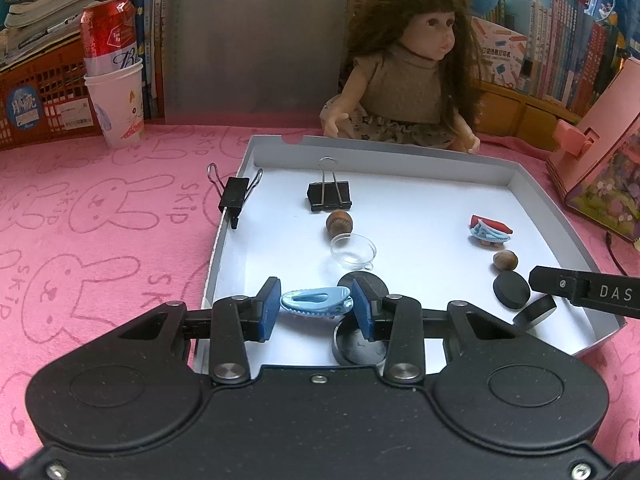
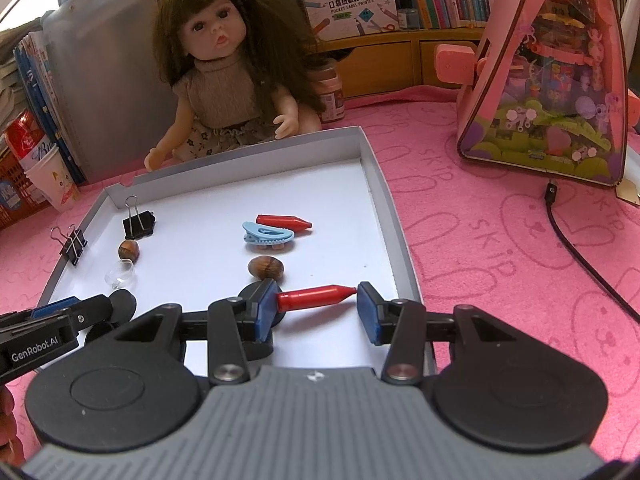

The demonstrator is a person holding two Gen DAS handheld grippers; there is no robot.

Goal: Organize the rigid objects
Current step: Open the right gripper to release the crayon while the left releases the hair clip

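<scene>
Gripping a blue hair clip [image 1: 316, 300] end to end between left gripper [image 1: 316, 306] pads, low over the white tray [image 1: 400, 146]. Clamping a red crayon [image 2: 316, 296] lengthwise in right gripper [image 2: 318, 308]. Beyond: hazelnuts [image 2: 265, 267], binder clips [image 1: 330, 196], doll [image 2: 224, 72].

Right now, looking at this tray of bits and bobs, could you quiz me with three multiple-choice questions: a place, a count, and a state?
1. Where is one black binder clip fastened?
A. the tray's left wall
B. the doll's dress
C. the paper cup

2. How many red crayons show in the right wrist view?
A. one
B. two
C. four

3. What sits between the left gripper's fingers?
A. a nut
B. a black disc
C. a blue hair clip

Answers: 1 A, it straddles the wall. 2 B, one between the right gripper's fingers, another farther back. 3 C, it lies between the blue pads.
</scene>
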